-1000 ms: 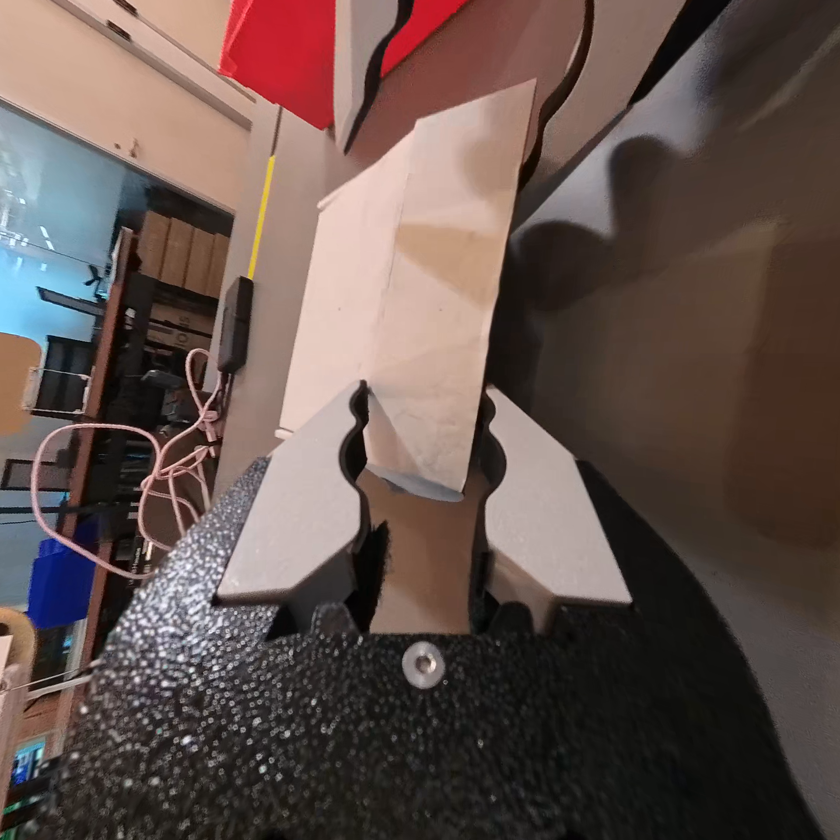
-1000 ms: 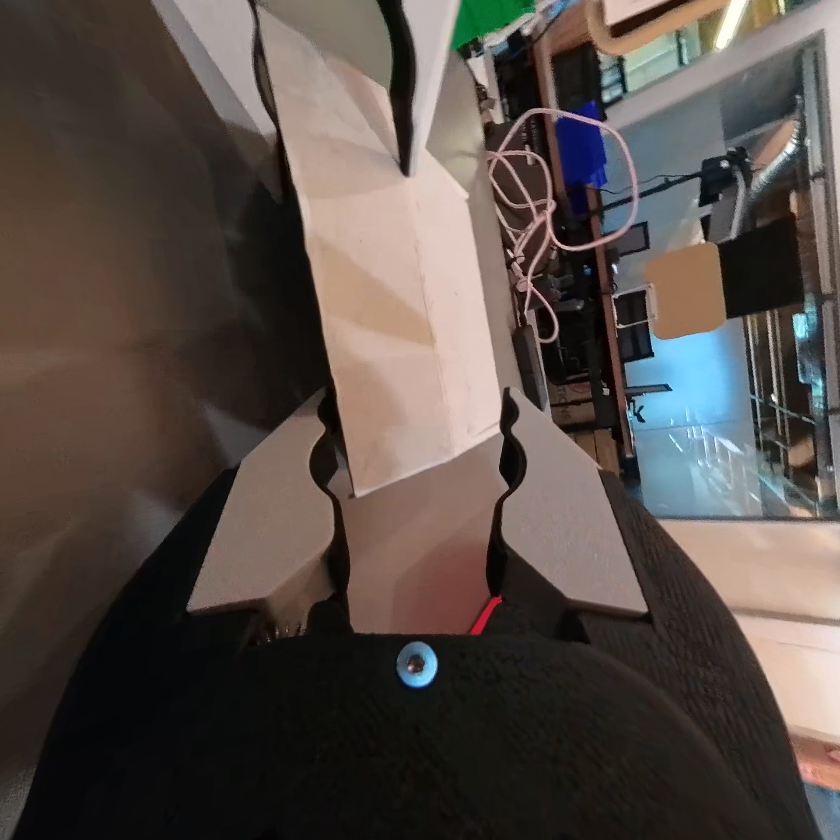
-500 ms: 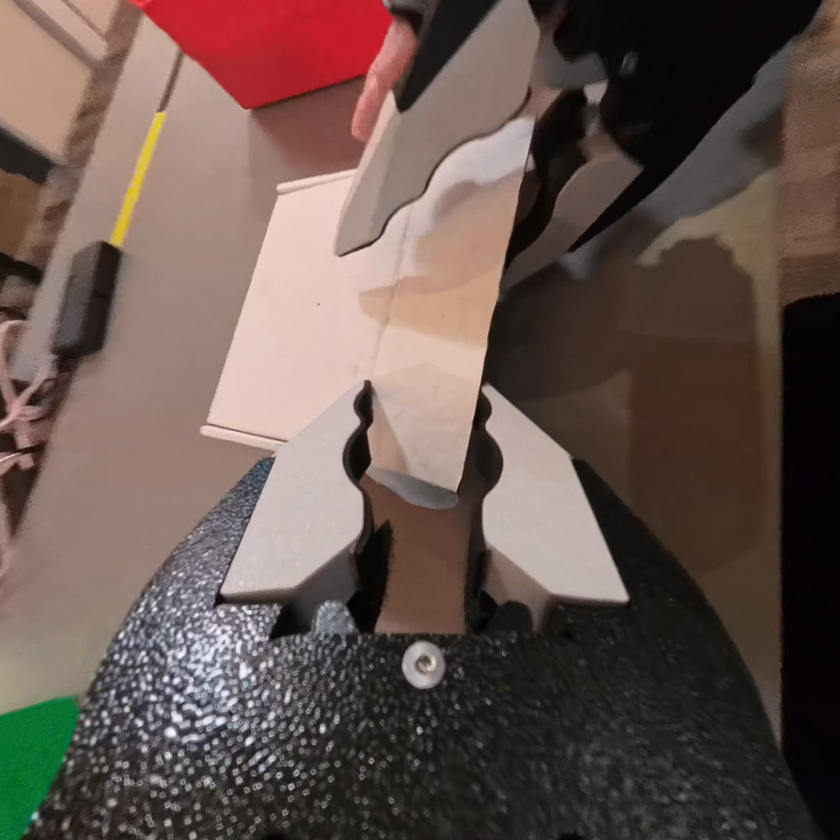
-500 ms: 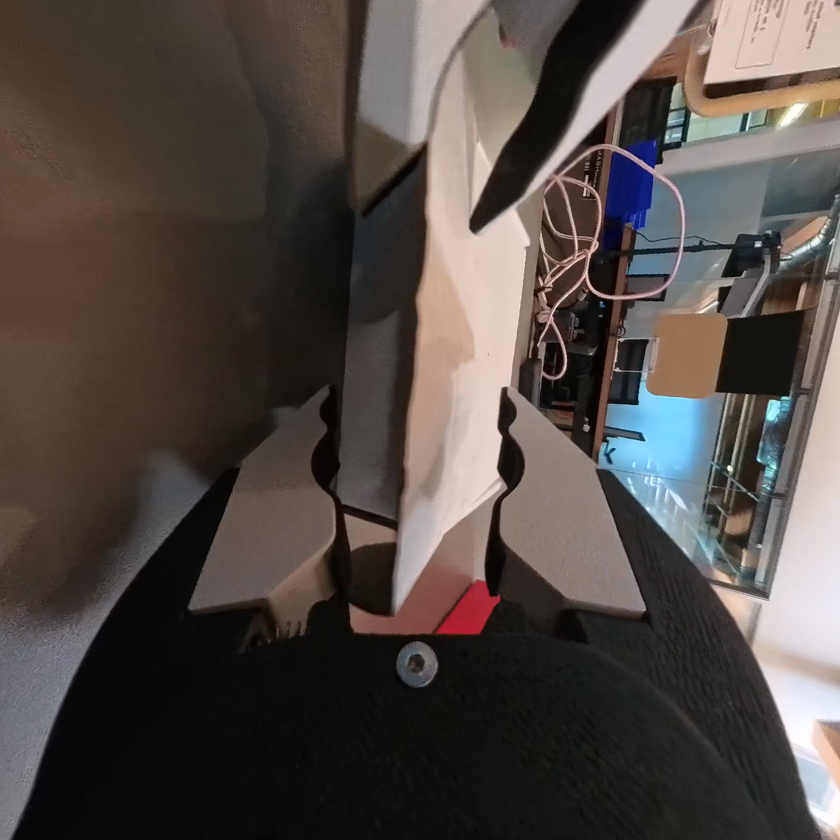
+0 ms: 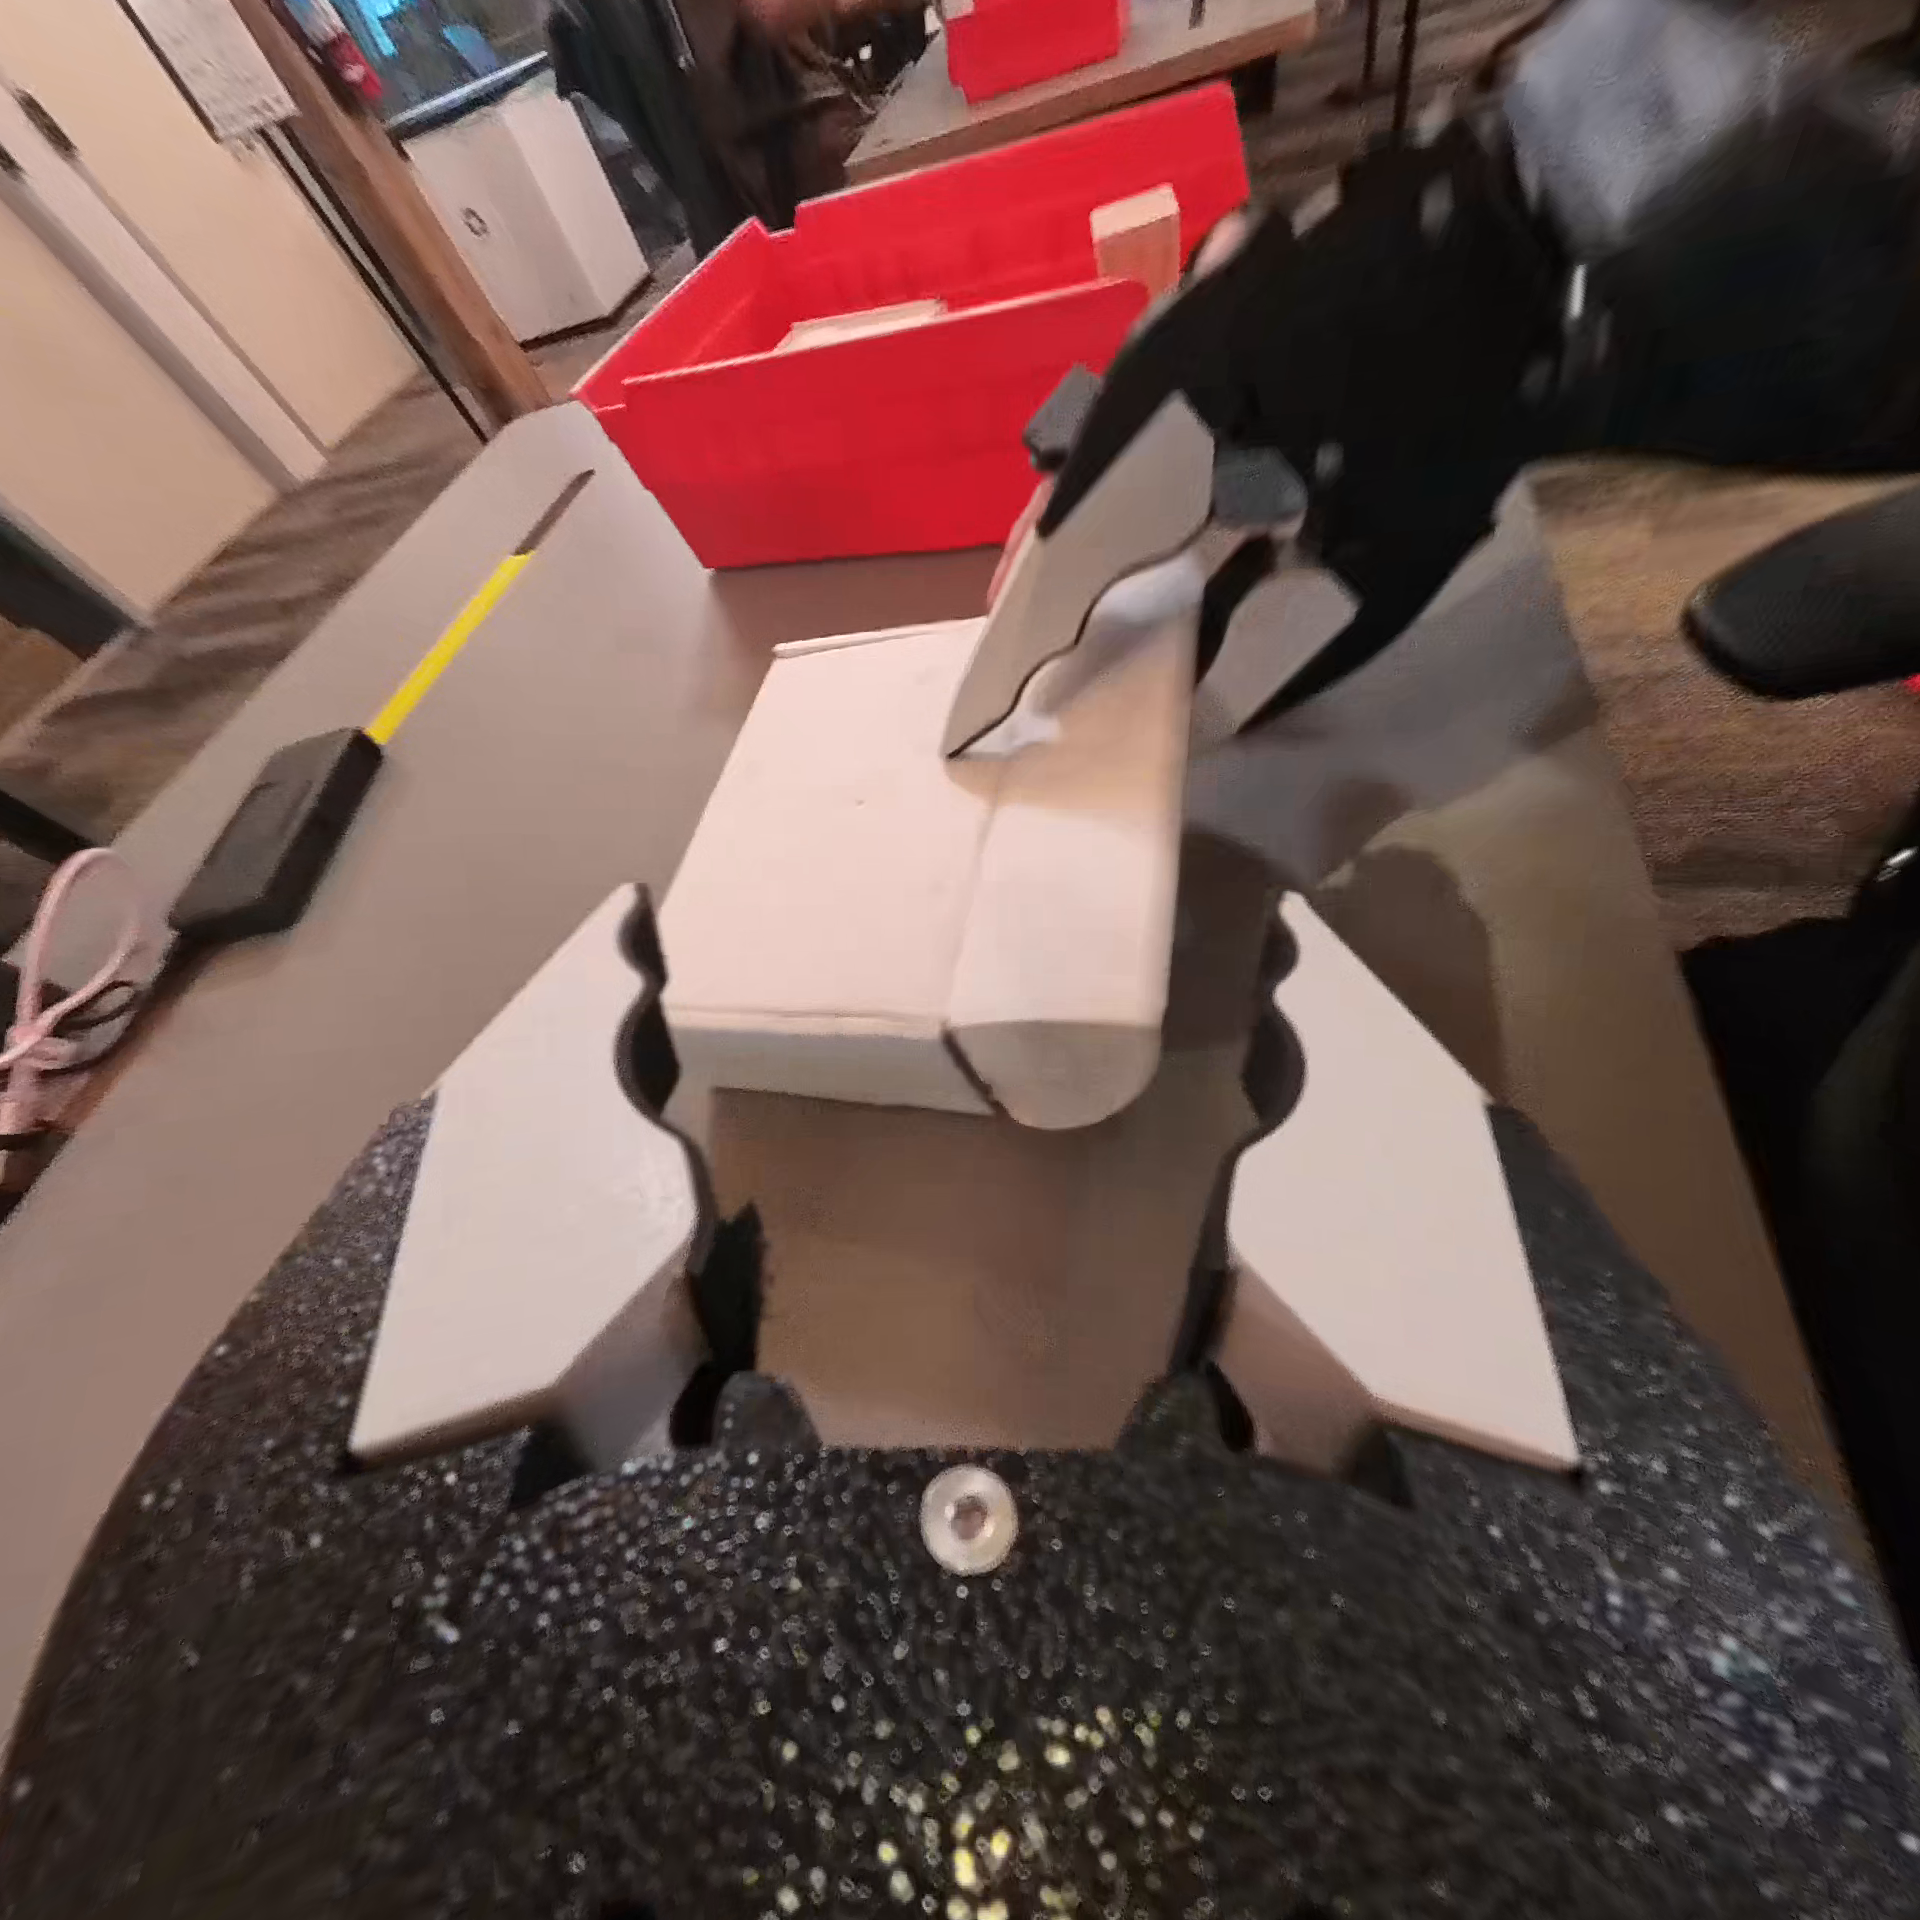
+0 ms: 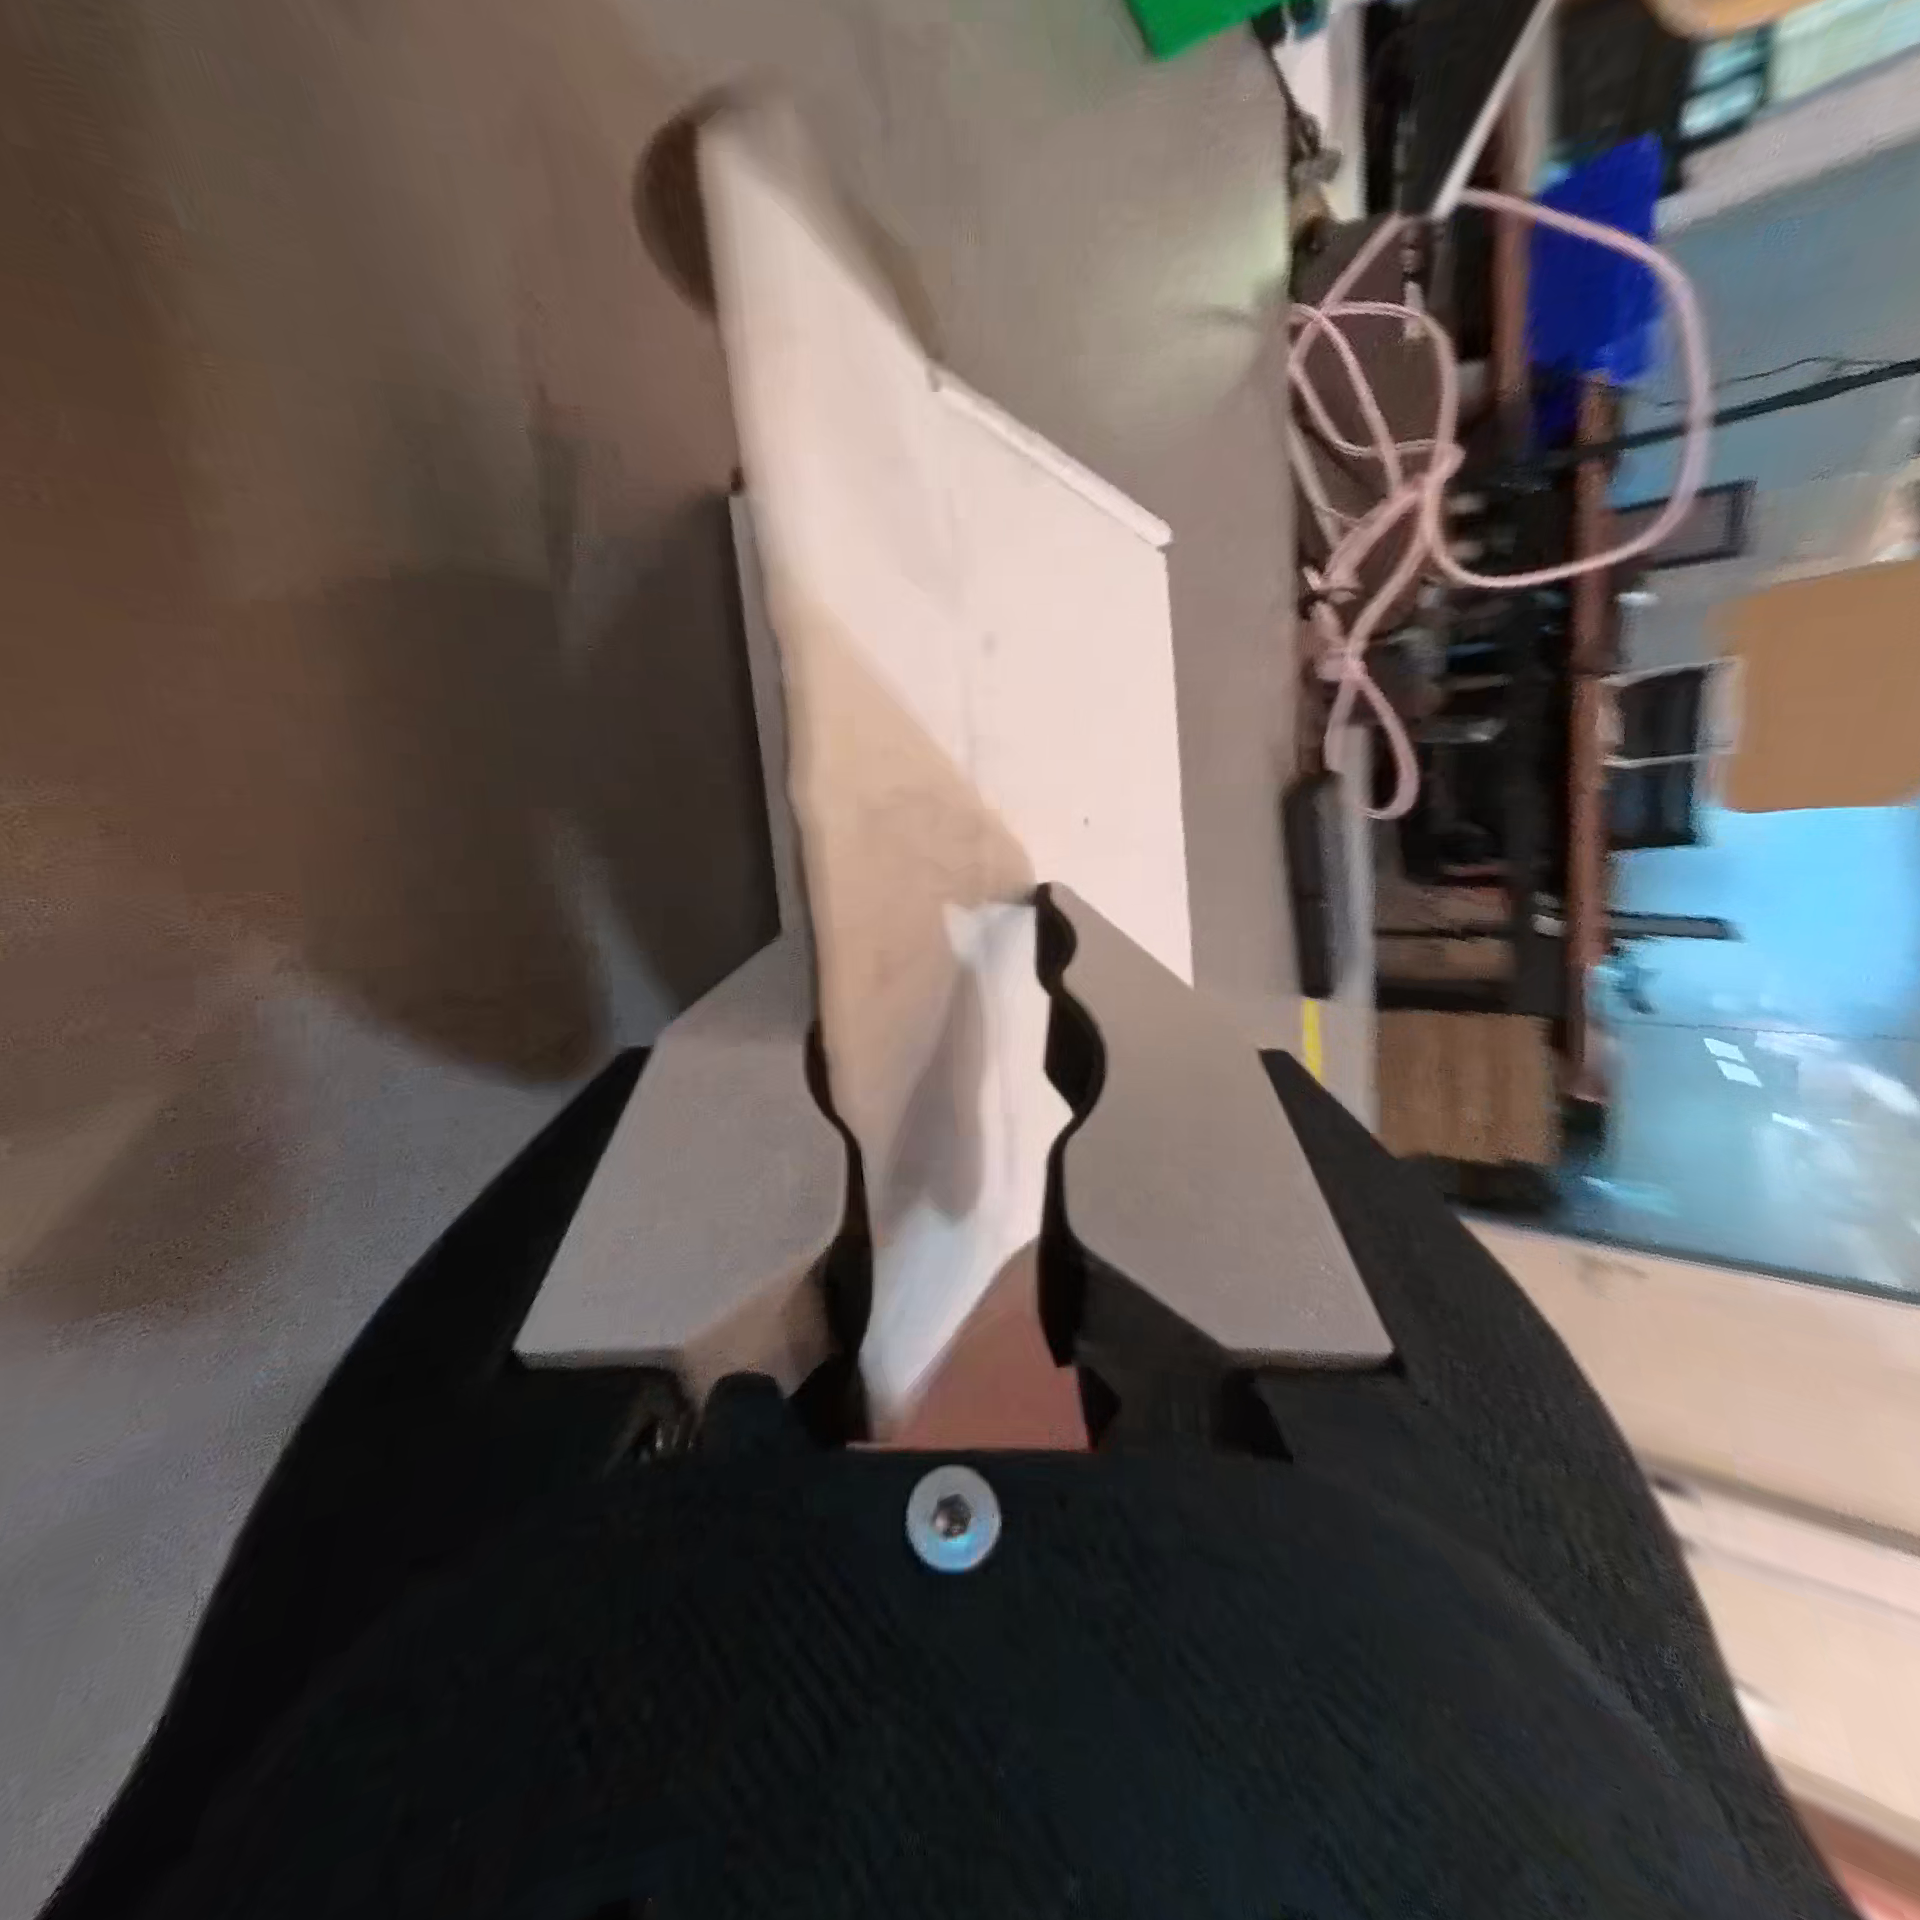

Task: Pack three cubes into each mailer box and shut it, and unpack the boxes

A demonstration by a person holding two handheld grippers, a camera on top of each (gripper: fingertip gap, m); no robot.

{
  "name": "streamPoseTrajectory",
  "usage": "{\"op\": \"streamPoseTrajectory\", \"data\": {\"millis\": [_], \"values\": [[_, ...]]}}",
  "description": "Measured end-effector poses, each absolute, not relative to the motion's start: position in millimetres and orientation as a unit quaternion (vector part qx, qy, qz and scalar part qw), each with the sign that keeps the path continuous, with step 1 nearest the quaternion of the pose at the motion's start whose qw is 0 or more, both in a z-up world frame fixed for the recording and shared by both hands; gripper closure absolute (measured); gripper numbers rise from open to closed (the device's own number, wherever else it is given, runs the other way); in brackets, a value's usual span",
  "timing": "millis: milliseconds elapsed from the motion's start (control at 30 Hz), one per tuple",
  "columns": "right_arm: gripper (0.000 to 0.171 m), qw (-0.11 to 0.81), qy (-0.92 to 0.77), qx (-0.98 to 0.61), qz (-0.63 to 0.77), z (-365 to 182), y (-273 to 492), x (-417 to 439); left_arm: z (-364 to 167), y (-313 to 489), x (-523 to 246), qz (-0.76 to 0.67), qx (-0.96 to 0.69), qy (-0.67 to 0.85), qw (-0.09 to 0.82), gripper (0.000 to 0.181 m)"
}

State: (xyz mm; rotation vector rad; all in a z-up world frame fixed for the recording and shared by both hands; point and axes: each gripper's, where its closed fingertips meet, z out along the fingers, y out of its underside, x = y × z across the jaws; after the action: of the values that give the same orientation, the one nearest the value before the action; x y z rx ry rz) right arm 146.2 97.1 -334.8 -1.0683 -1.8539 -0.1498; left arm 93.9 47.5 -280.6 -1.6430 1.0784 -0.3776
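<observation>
- Grey table carries my white box, lid down, a red bin behind it.
- My left gripper is spread wide around the box's near end, not gripping it.
- My right gripper pinches the box's flap at its far end.

No legible txt, labels or nos. Paper sheet upper left, left wrist view: print too blurred.

The inside of the mailer box is hidden by its closed lid; beyond it, the red bin's contents are mostly concealed.
</observation>
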Motion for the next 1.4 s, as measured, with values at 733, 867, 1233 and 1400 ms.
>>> {"op": "streamPoseTrajectory", "data": {"millis": [733,867,1233,1400], "values": [[0.113,0.448,-0.715,-0.504,0.183,-256.8,117.8,159.6,-333.6,123.0,96.2,0.035,-0.640,0.535,0.550,0.114],[0.086,0.544,-0.625,-0.541,0.146,-224.2,127.1,169.1,-330.5,129.9,88.4,-0.051,-0.717,0.439,0.539,0.115],[0.136,0.532,-0.506,-0.627,0.261,-253.1,90.1,59.5,-332.5,134.8,79.5,-0.062,-0.784,0.317,0.530,0.116],[0.171,0.537,-0.502,-0.636,0.235,-249.3,103.2,49.1,-332.8,133.4,77.8,-0.069,-0.787,0.310,0.529,0.116]]}}
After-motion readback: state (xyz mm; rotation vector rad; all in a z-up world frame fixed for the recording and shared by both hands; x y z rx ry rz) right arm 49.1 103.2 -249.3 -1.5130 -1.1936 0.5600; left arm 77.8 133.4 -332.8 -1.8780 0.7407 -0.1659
